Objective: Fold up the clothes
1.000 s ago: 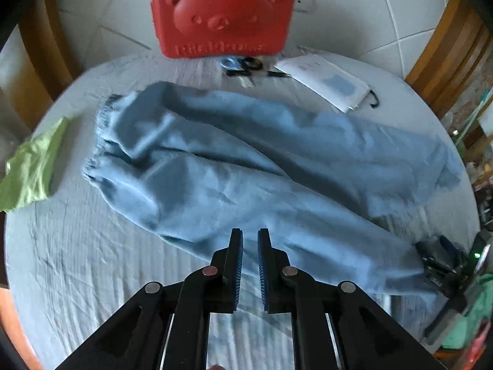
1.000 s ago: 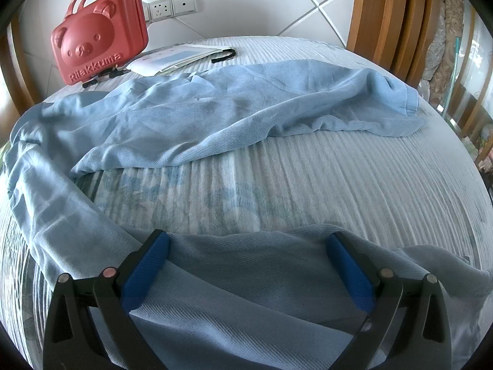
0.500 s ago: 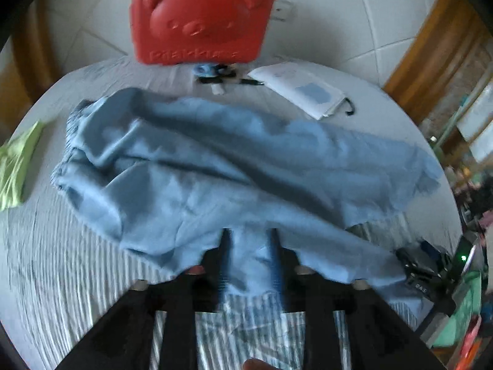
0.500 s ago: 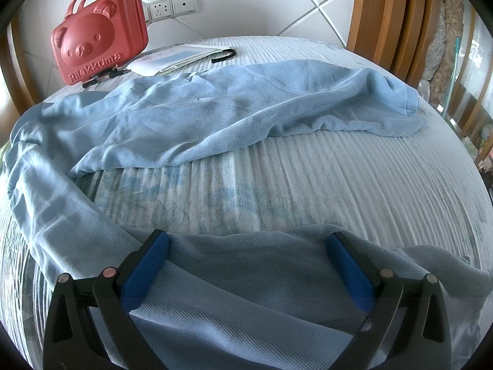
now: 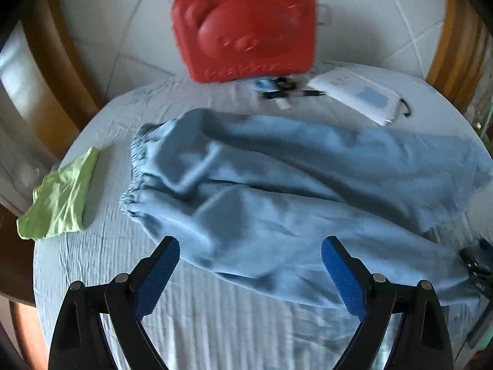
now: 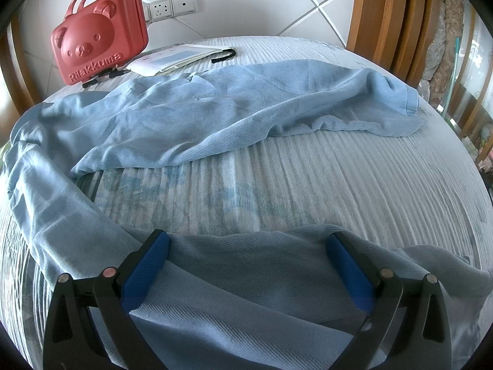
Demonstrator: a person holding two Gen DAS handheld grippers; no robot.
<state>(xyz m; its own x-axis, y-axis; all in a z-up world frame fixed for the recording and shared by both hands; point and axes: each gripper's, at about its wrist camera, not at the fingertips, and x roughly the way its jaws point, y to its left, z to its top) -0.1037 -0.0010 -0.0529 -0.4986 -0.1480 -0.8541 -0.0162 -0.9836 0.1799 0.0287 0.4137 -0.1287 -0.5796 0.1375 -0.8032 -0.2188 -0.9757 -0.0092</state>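
Blue trousers (image 5: 292, 191) lie spread on the round table (image 5: 215, 333), filling the middle of the left wrist view. Their long axis runs across the frame: the gathered waistband (image 5: 135, 178) sits at left centre, and the legs point toward the right edge. In the right wrist view the two legs part, one crossing the upper half (image 6: 246, 104), the other running along the bottom (image 6: 246, 277), with bare tablecloth between them.

The left gripper (image 5: 250, 273) stands wide apart, holding nothing, above the near edge of the cloth. The right gripper (image 6: 248, 268) is likewise spread, the near leg lying between its blue pads (image 6: 144, 271); it is not clamped.

Step in hand, as judged: laying out and lining up the legs before the first fold. The next move likely calls for closing on the near leg and carrying it onto the far one.

A red bear case (image 5: 243, 27), papers (image 5: 354, 95) and a green cloth (image 5: 58, 197) lie around the rim.
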